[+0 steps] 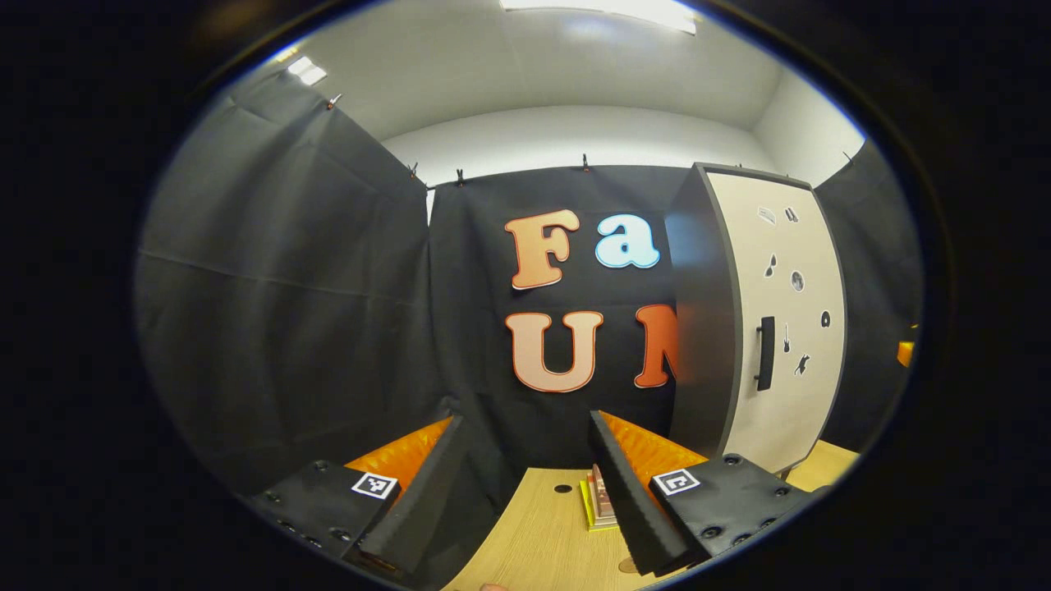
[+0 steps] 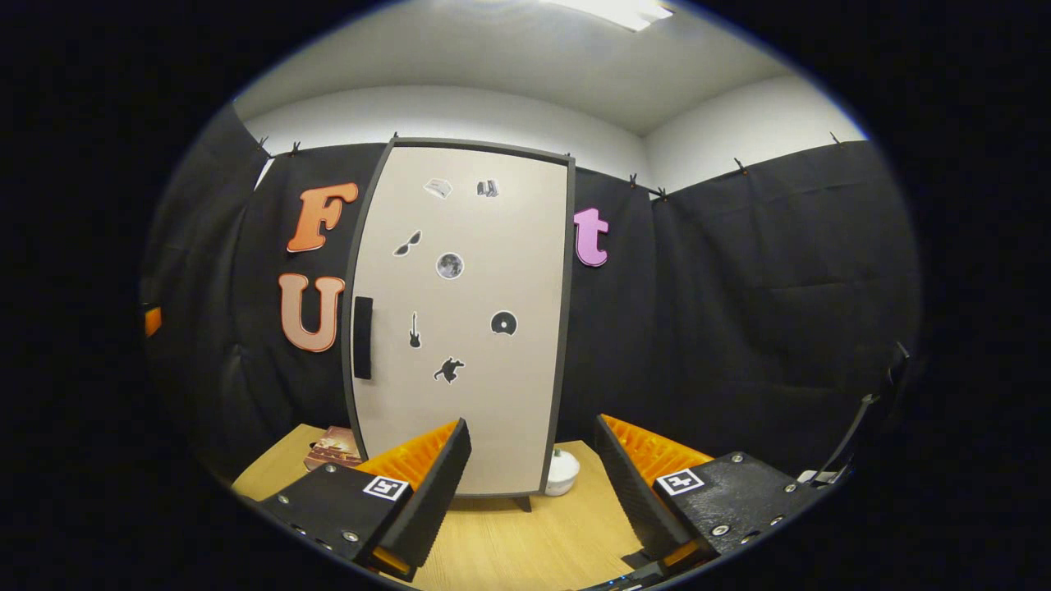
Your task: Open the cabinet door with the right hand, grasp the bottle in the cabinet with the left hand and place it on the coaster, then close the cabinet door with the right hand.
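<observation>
Left gripper [image 1: 525, 484]: fingers apart, holding nothing, above the wooden table [image 1: 542, 533].
Right gripper [image 2: 530, 484]: fingers apart, empty — facing the cabinet door [image 2: 460, 320].
Door: closed; handle [image 2: 362, 337] on its left edge.
Bottle: presumably inside the cabinet, hidden.
Risk: fingers slipping off the slim handle — door swinging into the stacked books [image 1: 599, 501].
Writing: none legible; door stickers pictorial.

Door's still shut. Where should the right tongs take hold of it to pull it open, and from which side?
Take the dark upright handle on the cabinet door, near the door's left edge at mid height in the right gripper view. It is a narrow vertical bar, so come straight at the door front with the open right tongs, one finger on each side of the bar, then close and pull. The hinges are probably on the opposite edge.
</observation>
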A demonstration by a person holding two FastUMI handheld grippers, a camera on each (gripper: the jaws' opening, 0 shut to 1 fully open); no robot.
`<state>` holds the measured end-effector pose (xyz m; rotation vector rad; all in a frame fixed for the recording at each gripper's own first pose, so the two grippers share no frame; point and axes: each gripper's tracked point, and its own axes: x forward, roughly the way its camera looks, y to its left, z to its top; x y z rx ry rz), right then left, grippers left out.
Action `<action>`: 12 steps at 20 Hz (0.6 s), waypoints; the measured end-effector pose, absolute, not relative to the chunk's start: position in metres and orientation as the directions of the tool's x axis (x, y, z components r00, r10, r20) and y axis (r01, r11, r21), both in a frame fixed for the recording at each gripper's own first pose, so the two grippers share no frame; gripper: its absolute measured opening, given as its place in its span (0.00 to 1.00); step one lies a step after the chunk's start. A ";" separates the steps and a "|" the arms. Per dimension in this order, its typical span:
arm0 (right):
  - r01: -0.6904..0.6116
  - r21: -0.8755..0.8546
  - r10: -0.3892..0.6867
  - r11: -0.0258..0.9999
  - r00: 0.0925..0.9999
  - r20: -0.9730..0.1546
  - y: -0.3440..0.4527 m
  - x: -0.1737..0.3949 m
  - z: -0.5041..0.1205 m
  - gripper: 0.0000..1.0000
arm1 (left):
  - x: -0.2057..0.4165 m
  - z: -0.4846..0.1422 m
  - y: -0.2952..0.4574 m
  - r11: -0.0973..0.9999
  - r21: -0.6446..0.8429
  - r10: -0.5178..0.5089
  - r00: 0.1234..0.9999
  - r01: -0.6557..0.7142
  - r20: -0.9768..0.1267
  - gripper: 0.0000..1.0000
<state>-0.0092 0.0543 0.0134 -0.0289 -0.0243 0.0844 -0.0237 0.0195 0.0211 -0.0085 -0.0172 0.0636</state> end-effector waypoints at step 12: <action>-0.311 -0.048 0.314 0.949 0.946 0.079 0.224 0.055 0.060 0.94 | -0.035 -0.011 0.046 0.993 -0.002 0.120 0.992 -0.120 -0.027 0.96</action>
